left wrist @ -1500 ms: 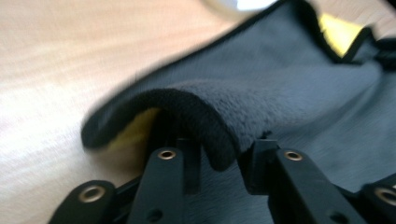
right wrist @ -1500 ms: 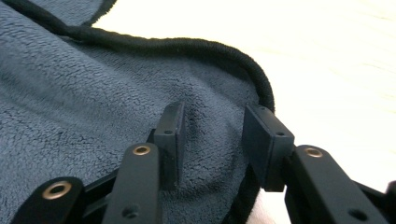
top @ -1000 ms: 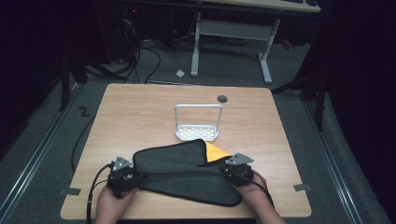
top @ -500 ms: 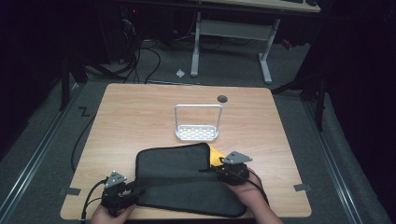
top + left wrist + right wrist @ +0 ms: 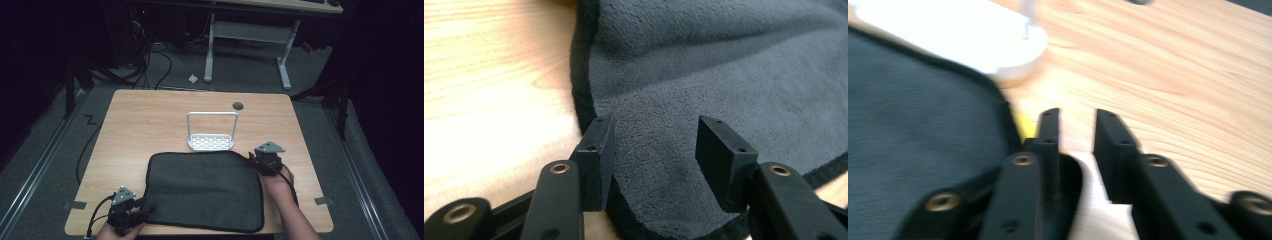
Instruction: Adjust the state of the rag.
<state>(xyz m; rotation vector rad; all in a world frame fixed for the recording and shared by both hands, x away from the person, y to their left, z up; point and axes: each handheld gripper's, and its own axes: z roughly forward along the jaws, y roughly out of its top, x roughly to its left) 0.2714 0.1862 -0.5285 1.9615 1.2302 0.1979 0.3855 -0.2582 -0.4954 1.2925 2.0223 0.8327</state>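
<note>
Cloth count first: one dark grey cloth, spread flat low in the middle of the high view, near edge almost at the table's front edge. Fuzzy nap, black stitched hem.

Grippers: two. Left gripper down in the lower left of the high view, at the cloth's lower left corner. Jaws standing well apart in its own view, straddling that corner, cloth lying under and between them, pads not pinching it. So wide open, holding nothing. Right gripper at the cloth's upper right corner, right of centre in the high view. Jaws have just been closing, now down to a narrow gap with only bare wood showing through it, nothing gripped. Left jaw just beside the hem, can't tell if touching.

One white metal rack with a perforated base and a hoop handle, upright in the middle of the frame, base right at the cloth's far edge. One sliver of something yellow peeking out at the hem in the right gripper view, too blurry to name.

Surface: one light wood table, one round dark grommet toward the top. Room: dim, grey carpet, one more desk with white legs along the top, tangle of black cables upper left, one scrap of paper on the floor.
</note>
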